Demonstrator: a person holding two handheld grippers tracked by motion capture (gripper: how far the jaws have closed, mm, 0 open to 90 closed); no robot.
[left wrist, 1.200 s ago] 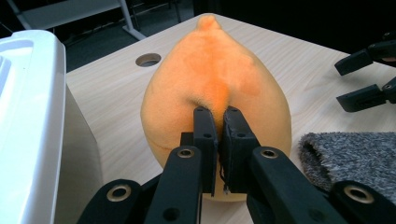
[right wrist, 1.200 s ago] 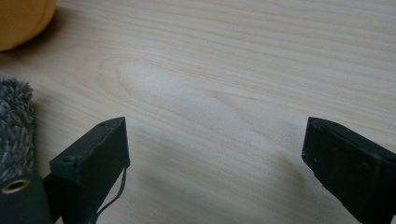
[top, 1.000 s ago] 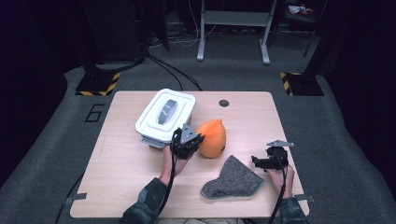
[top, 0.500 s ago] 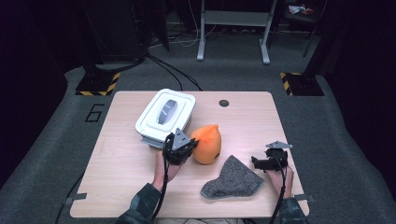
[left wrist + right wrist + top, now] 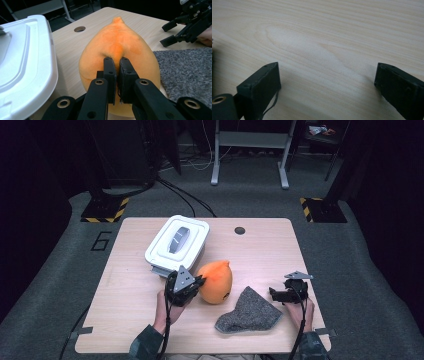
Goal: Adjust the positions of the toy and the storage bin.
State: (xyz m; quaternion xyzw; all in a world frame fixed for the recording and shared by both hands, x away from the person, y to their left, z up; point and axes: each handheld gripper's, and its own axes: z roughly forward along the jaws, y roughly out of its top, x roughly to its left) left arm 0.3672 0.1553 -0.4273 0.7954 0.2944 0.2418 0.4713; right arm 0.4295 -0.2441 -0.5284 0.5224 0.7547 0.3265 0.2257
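The left gripper [image 5: 199,281] is pinching a fold of the orange plush [image 5: 216,281] near the middle of the table [image 5: 260,250]. In the left gripper view its 2 fingers [image 5: 110,72] are standing almost together, with a tuft of the orange fur squeezed between them. The plush [image 5: 120,50] is lying on the wood with its pointed tip aimed away from the person, toward the round hole [image 5: 240,230] in the table's far edge. Compared with 1 second ago, the plush and the left gripper are sitting closer to the person.

A white box [image 5: 176,243] with a closed lid is resting just beside the plush on its left and farther back; whether they touch I cannot tell. A grey cloth [image 5: 248,311] is lying on the near side, to the right of the plush, close to it.

The right gripper [image 5: 281,293] is waiting near the cloth's right edge, its fingers [image 5: 259,82] spread wide over bare wood with nothing between them. Both forearms are coming in from the table's near edge.
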